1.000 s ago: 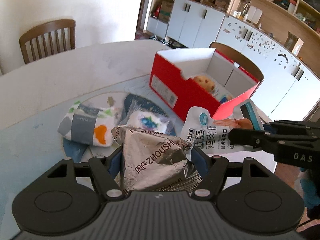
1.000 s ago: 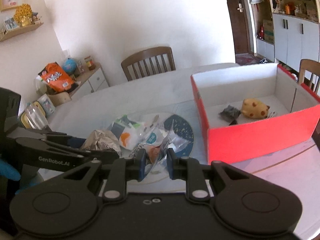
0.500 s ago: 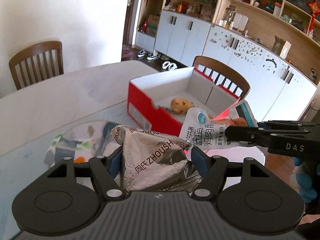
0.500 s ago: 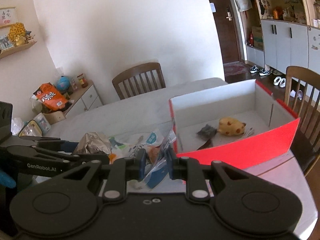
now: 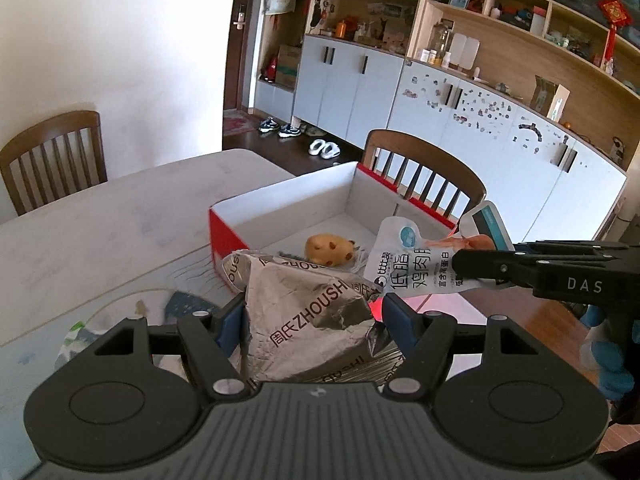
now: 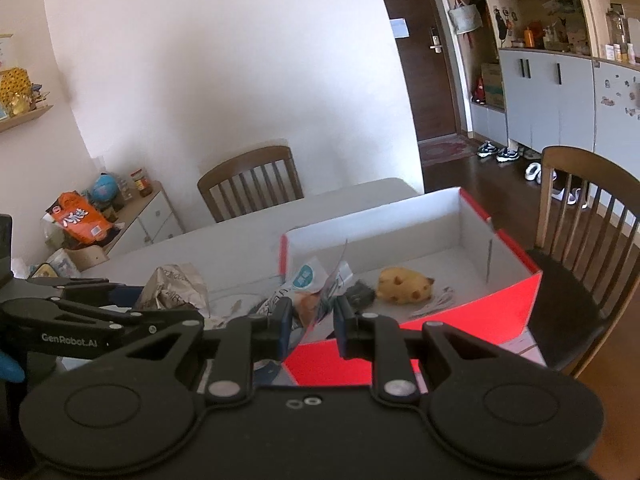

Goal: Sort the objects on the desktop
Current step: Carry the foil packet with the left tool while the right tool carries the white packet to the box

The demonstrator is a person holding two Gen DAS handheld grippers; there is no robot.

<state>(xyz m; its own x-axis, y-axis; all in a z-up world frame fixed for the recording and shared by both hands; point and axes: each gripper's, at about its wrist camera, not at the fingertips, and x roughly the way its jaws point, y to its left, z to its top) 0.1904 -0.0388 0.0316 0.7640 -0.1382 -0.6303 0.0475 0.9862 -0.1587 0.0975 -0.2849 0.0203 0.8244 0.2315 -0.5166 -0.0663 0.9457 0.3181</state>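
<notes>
Left tongs clamped on silver foil packet, right tongs pinching white pouch

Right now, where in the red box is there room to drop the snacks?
The red box floor is bare at the far end, beyond the yellow toy. The near end is crowded: the toy, a dark packet and a pale wrapper.
</notes>
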